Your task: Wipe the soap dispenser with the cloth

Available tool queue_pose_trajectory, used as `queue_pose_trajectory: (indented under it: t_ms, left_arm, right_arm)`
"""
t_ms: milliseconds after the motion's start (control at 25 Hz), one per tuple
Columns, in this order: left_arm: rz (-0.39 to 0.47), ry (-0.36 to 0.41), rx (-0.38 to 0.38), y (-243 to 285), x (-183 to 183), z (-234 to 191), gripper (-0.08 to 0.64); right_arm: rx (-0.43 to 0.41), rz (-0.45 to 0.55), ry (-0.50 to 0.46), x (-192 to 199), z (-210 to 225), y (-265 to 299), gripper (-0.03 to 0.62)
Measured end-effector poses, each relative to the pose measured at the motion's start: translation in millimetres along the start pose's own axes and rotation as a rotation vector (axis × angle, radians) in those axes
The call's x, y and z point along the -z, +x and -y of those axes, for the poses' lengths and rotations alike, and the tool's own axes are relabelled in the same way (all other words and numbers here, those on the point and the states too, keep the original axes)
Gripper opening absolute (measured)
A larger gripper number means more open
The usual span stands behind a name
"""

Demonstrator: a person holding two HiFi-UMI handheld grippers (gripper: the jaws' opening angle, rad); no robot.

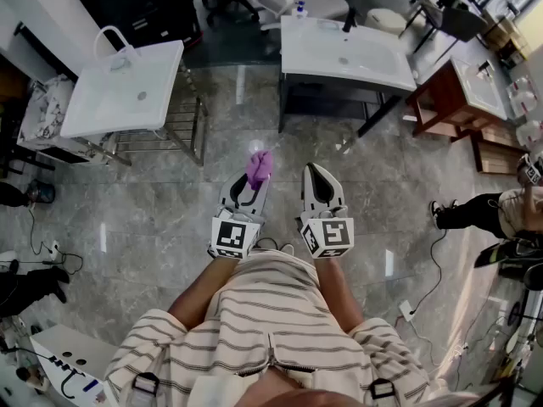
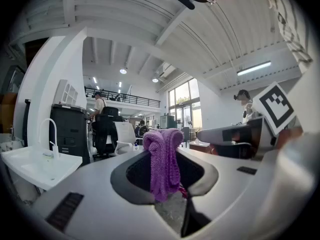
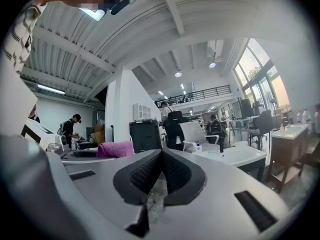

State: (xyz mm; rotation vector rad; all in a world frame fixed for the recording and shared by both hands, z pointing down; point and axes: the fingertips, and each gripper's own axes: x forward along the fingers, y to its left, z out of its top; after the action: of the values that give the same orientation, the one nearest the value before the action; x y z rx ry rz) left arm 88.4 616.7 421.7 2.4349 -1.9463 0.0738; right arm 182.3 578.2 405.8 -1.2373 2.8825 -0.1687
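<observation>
Striped shirt point(image 1: 271, 337) nearest. Left gripper point(image 1: 249, 190) jaws clamped on purple cloth point(image 2: 164, 159), which is bunched between pads with its end hanging below. Right gripper point(image 3: 161, 158) jaws pressed together, nothing between. Marker cubes point(image 1: 235, 236) show black-white squares only.

Fluffy purple cloth point(image 2: 164, 160), folded over and bunched, pinched between the left gripper's point(image 1: 257, 176) jaws, ends hanging down

I stand on a polished grey stone floor point(image 1: 170, 219). A white sink point(image 1: 127, 91) sits at left, a wider sink point(image 1: 344, 58) ahead and a wooden cabinet point(image 1: 445, 100) at right. Tall windows point(image 2: 182, 99) and strip lights point(image 2: 254, 68) brighten the white beamed ceiling point(image 3: 150, 29).
</observation>
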Motion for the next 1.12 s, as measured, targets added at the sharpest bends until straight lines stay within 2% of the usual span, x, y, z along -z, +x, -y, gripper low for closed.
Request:
queue_pose_trajectory:
  t_ms: [280, 520, 680, 920, 1120]
  left_arm:
    - [-0.009, -0.023, 0.033, -11, 7, -25, 0.114]
    - [-0.006, -0.03, 0.085, -16, 17, -39, 0.114]
    - [-0.004, -0.057, 0.074, -10, 19, -53, 0.114]
    - [-0.012, -0.053, 0.094, 20, 24, -67, 0.115]
    - [-0.021, -0.015, 0.107, 70, 25, -91, 0.115]
  right_arm:
    - [0.04, -0.014, 0.056, 17, -12, 11, -0.005]
    - [0.087, 0.001, 0.009, 16, -29, 17, -0.002]
    - [0.08, -0.005, -0.001, 16, -34, 26, 0.005]
    - [0.079, 0.001, -0.016, 20, -24, 61, 0.008]
    - [0.065, 0.03, -0.023, 21, 2, 118, 0.008]
